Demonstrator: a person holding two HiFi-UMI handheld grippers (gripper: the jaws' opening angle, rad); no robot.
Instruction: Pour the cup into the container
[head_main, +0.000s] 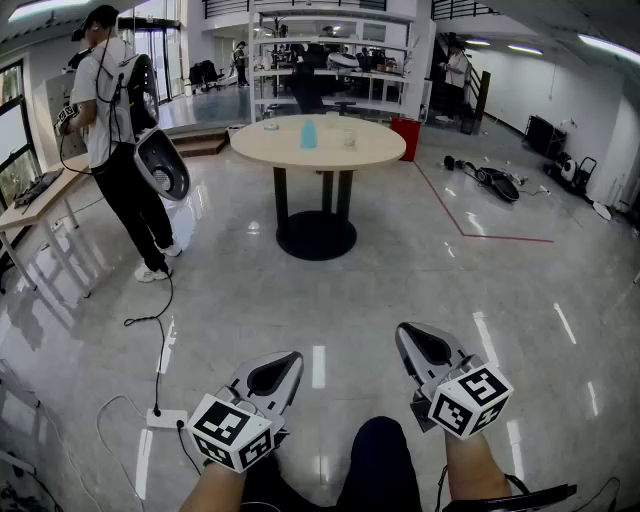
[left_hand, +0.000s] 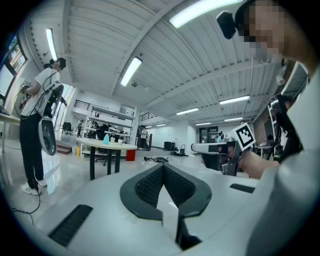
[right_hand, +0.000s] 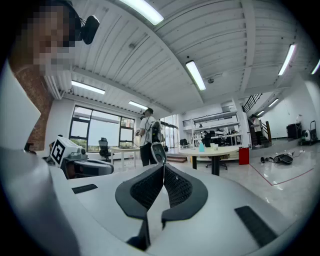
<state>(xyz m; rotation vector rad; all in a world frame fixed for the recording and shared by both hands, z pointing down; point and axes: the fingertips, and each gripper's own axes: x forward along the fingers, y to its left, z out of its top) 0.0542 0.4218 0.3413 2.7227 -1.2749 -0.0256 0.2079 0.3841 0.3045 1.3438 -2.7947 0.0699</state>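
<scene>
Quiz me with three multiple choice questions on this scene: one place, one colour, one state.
1. Where is the blue container? A: on the round table. B: on the floor. C: in a gripper.
2. What colour is the bin beside that table? A: green. B: red. C: yellow.
3. How are the right gripper's jaws? A: wide apart. B: shut on a cup. C: shut, empty.
Answers: A, it stands on the tabletop; B, the bin is red; C, the jaws meet with nothing between them.
</scene>
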